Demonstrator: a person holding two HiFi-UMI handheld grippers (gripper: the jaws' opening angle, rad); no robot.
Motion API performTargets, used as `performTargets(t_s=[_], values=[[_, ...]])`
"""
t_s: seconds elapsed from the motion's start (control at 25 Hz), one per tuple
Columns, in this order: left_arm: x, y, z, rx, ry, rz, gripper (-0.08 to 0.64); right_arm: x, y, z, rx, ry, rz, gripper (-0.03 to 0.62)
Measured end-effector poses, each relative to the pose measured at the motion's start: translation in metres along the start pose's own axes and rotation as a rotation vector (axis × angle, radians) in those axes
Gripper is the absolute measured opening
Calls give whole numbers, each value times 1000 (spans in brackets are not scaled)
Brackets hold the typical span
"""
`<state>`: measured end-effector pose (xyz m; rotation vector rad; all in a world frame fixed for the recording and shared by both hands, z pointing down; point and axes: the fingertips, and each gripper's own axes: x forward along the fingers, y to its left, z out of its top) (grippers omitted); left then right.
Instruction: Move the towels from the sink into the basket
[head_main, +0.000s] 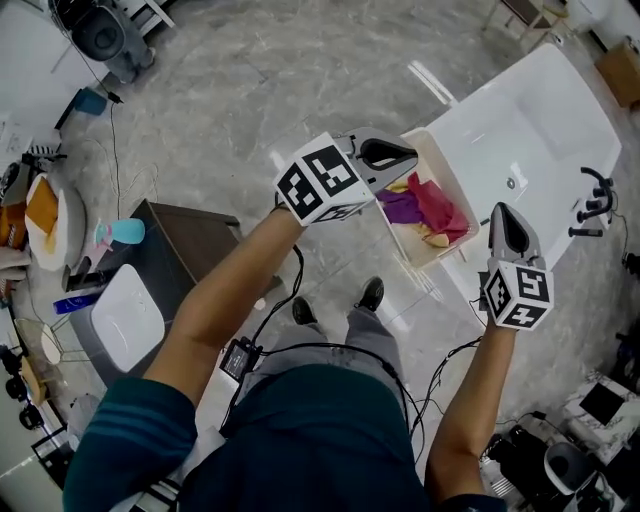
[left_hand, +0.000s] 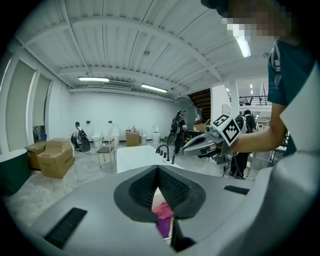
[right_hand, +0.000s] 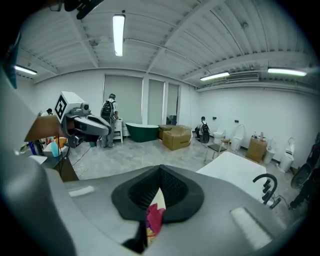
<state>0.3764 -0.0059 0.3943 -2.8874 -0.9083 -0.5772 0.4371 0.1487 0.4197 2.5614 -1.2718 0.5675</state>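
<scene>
As the towels (head_main: 430, 205) already lay heaped in the basket (head_main: 452, 172) at one o'clock, beside the sink (head_main: 530, 140) at two, the left tool (head_main: 395, 155) and right tool (head_main: 503, 222) hung flanking it, jaws closed on nothing, apparently with no carrying left.

Basket (head_main: 455, 185) end hidden behind left gripper (head_main: 408, 153); towels (left_hand: 162, 214) only sliver past fingers (left_hand: 141, 189); distant people (left_hand: 79, 134) too small

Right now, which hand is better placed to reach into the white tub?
Likely the right. The right gripper hangs beside the tub. The left gripper is at the far side of the basket, which lies between it and the tub. Both are shut and empty. The towels lie in the basket.
</scene>
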Motion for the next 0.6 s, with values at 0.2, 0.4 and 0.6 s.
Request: performTargets(t_s=[0.2,0.4,0.6], values=[[-44,-4,20,33,-31,39,6,-15,29,35,-46,-41,20,8],[-87,-10,36,54,-63,78,5,-30,58,62,-83,-69,37,8],[-128,-19,44,58,-80,102,5,-46,85,81,-111,-77,48,8]])
